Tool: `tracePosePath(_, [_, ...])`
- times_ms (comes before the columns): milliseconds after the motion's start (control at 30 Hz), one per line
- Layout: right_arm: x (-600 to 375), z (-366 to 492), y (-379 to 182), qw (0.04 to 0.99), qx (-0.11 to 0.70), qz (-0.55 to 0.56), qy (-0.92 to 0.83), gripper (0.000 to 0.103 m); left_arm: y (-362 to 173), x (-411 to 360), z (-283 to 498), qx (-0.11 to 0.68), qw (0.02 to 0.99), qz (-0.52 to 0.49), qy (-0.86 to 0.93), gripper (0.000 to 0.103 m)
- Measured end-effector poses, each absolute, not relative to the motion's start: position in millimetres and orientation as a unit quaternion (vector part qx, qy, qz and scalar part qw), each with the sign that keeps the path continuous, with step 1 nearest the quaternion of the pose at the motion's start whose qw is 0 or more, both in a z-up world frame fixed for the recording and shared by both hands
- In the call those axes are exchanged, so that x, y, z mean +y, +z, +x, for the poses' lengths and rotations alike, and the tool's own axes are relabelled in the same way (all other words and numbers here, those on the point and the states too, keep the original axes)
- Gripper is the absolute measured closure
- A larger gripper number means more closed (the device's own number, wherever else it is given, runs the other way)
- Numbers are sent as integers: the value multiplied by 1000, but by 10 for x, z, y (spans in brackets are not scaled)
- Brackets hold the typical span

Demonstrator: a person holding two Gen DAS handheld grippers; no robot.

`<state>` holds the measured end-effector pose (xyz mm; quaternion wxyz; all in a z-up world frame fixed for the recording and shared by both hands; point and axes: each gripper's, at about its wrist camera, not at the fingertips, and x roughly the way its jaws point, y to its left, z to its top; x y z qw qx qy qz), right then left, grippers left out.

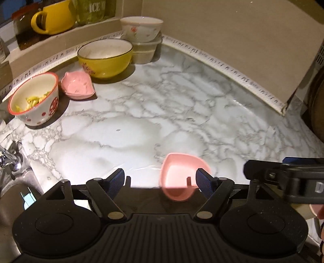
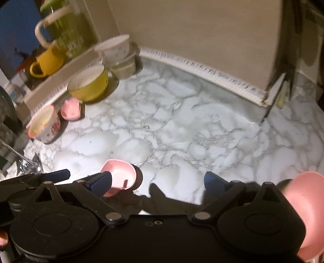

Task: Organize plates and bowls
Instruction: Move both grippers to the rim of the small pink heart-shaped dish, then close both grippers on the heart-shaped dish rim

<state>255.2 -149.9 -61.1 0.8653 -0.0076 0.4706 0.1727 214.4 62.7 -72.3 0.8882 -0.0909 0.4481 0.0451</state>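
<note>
Marble tabletop (image 1: 141, 105) carries bowls along its back-left edge, while a pink heart dish (image 1: 180, 178) sits near the front edge. Both the left gripper (image 1: 162, 180) and right gripper (image 2: 160, 180) hold their jaws spread and empty; the dish lies just inside the left's right finger. Next, I judge, the left must centre on the dish's rim and close.

A yellow mug (image 1: 53, 19) stands on the ledge above the marble counter (image 1: 182, 97), a faucet (image 1: 10, 159) at left.

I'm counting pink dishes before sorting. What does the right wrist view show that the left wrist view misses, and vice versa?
Only the right wrist view shows a pink dish at its right edge, beside the open right tongs. Only the left wrist view shows the yellow scraps inside the red-rimmed bowl. Both show the heart-shaped pink dish, the yellow bowl, and the marble counter.
</note>
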Motion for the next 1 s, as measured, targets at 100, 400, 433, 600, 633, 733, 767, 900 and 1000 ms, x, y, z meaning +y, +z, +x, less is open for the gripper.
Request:
tracePosePath(100, [-1431,2657,-747,856,488,-1,172,14,-830,706,2161,453,885,-100,44,26])
tracePosePath(400, [-1345,2863,-1040,832,522,29,185,46,-1026,797,2161,453,883,-110,45,27])
tracePosePath(433, [-1330,2878,-1058,831,523,30,187,49,-1036,786,2161,452,884,-108,44,32])
tracePosePath(600, [-1258,2900,-1125,824,530,37,199,70,-1089,745,2194,456,881,-120,30,57])
tracePosePath(633, [-1238,2897,-1133,822,531,37,203,71,-1091,731,2201,455,882,-118,29,63])
tracePosePath(733, [-1180,2882,-1152,820,532,29,209,82,-1093,725,2214,454,882,-122,26,73])
tracePosePath(767, [-1169,2877,-1155,820,532,29,210,85,-1092,721,2214,454,883,-121,26,77])
tracePosePath(900, [-1161,2870,-1162,820,530,28,214,98,-1093,714,2217,456,881,-122,27,89])
tracePosePath(1000, [-1170,2858,-1153,821,528,26,216,99,-1080,687,2216,454,883,-120,21,93])
